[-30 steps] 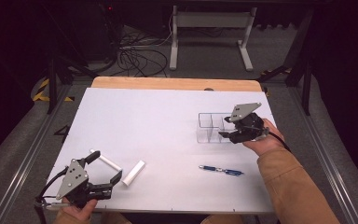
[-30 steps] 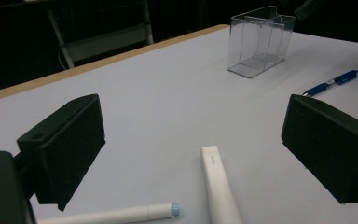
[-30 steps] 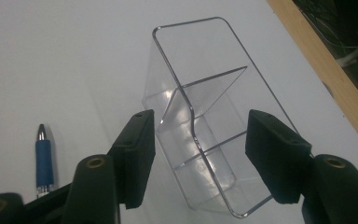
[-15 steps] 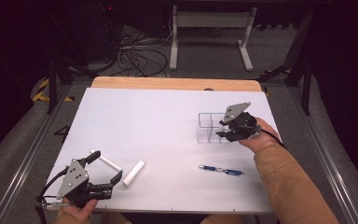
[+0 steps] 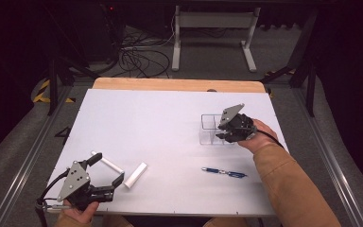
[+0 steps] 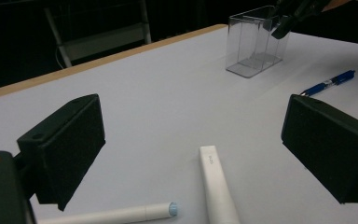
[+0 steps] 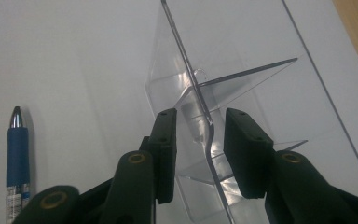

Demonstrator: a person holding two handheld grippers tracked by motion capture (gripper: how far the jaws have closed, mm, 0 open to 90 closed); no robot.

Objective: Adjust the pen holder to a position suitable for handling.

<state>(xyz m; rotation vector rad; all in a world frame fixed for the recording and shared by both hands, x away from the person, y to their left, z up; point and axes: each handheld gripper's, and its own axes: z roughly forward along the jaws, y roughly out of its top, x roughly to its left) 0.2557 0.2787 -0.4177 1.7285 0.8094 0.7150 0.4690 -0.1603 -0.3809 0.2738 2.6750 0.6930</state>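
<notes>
A clear plastic organizer box with inner dividers stands at the right of the white table. My right gripper reaches over its right side. In the right gripper view the jaws straddle one thin clear wall; they have just been closing, and a gap remains on each side of the wall. A blue pen lies nearer the person. My left gripper rests at the front left, open wide, with two white pens lying between and below its pads.
The wooden table edge runs along the far side. Cables and a metal stand are on the floor beyond it. The blue pen lies left of the right gripper's jaws. Bare white tabletop spans the middle.
The right gripper has moved left and slightly down onto the clear box, and its jaws have narrowed around a wall. The left gripper and all pens stay where they were.
</notes>
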